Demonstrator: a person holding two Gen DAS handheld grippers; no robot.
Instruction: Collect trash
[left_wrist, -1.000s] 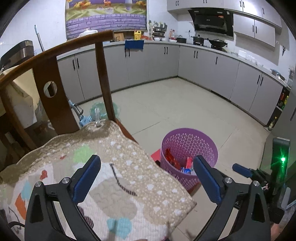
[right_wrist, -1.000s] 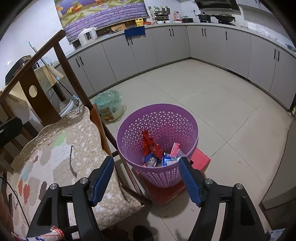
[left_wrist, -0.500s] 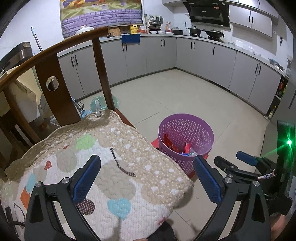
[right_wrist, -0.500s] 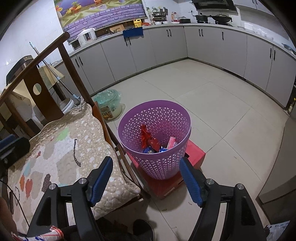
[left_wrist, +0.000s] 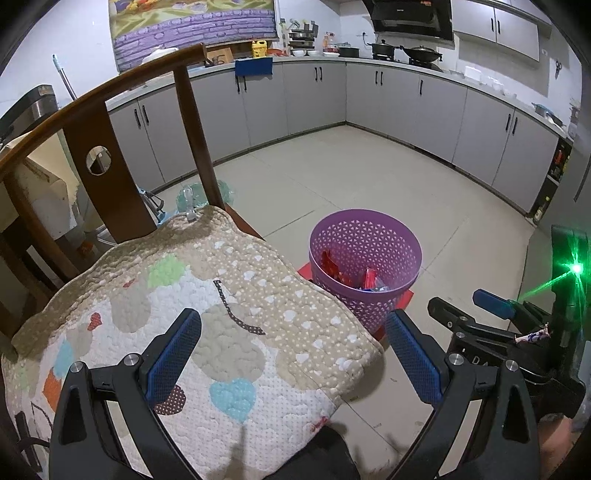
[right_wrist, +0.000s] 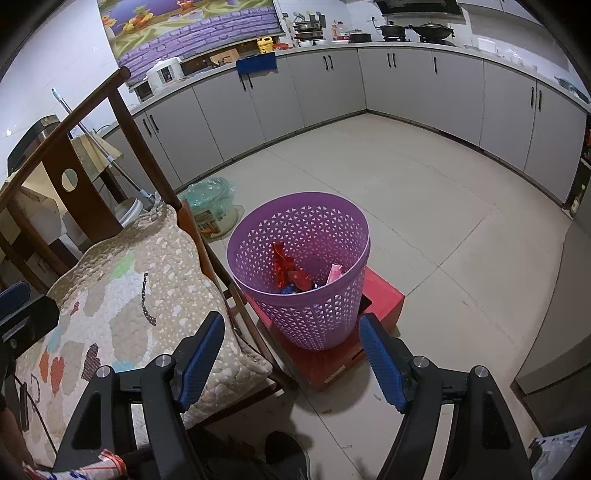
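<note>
A purple mesh basket (right_wrist: 299, 266) stands on a red box (right_wrist: 380, 299) on the floor beside a chair. Red, pink and blue wrappers (right_wrist: 291, 273) lie inside it. My right gripper (right_wrist: 291, 360) hangs open a little short of the basket, with nothing between its blue pads. My left gripper (left_wrist: 293, 354) is open too and hovers over the chair's patterned cushion (left_wrist: 207, 314), with the basket (left_wrist: 365, 266) ahead to its right. A small twisted wrapper (left_wrist: 532, 336) rests on the right gripper's body at the right edge of the left wrist view.
The wooden chair back (left_wrist: 107, 147) rises on the left. A green plastic-wrapped pot (right_wrist: 210, 206) and a mop (right_wrist: 110, 155) stand behind the chair. Grey kitchen cabinets (right_wrist: 406, 81) line the far walls beyond a tiled floor (right_wrist: 424, 192). A dark shoe (right_wrist: 288, 454) shows at the bottom.
Both grippers have drawn back from the basket, which now looks smaller and farther away. More of the cushion shows under the left gripper.
</note>
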